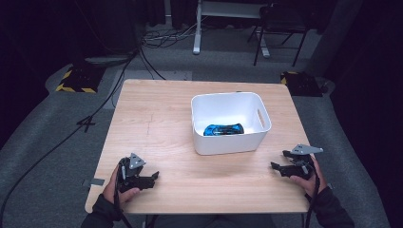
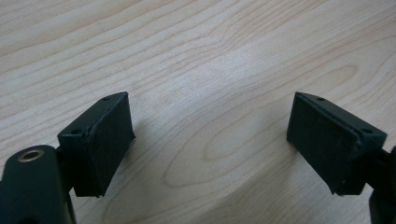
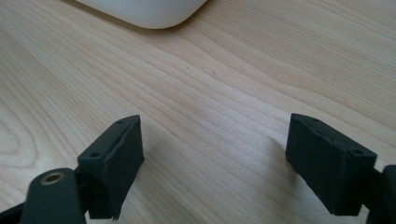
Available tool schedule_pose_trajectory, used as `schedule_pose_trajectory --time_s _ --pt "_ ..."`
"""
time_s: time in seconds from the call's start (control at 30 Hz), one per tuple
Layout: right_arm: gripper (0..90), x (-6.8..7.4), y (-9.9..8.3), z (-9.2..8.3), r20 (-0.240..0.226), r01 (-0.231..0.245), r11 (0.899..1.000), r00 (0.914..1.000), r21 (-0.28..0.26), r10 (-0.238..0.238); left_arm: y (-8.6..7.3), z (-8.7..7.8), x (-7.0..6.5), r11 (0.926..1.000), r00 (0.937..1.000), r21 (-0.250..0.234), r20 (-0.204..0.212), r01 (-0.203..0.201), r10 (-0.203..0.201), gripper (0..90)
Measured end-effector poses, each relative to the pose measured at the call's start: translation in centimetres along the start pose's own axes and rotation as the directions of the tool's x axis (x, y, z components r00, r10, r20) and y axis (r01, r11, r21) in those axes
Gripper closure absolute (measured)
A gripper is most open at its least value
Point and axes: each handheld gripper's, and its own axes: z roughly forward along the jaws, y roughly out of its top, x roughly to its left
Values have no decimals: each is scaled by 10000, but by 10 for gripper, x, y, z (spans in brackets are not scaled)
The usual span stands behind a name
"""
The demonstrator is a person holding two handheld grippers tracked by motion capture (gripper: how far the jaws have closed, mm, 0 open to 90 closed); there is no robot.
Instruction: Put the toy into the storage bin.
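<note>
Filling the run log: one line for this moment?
left claw: open, empty | right claw: open, empty | blue toy car: in white bin

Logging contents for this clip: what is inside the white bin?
A blue toy car lies on the floor of the white bin, toward its near side. The near wall hides the strip of floor right behind it, so anything there cannot be seen.

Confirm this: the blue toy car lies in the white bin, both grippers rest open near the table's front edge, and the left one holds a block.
Wrong in one respect: the left gripper holds nothing. The left gripper view shows bare table between its open jaws. The rest stands: in the high view the blue toy car lies in the white bin, and the right gripper is open near the front edge too.
</note>
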Motion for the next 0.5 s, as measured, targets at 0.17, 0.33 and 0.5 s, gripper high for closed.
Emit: schedule_pose_trajectory --time_s 0.17,0.33,0.5 --pt "191 0 0 0 -3 -25 10000 10000 -14 25 0 0 0 10000 10000 -1 -1 0 0 148" --pt "191 0 0 0 -6 -23 10000 10000 -14 23 0 0 0 10000 10000 18 32 4 -4 147" --pt "191 0 0 0 2 1 10000 10000 -8 -1 0 0 0 10000 10000 34 0 -43 43 147"
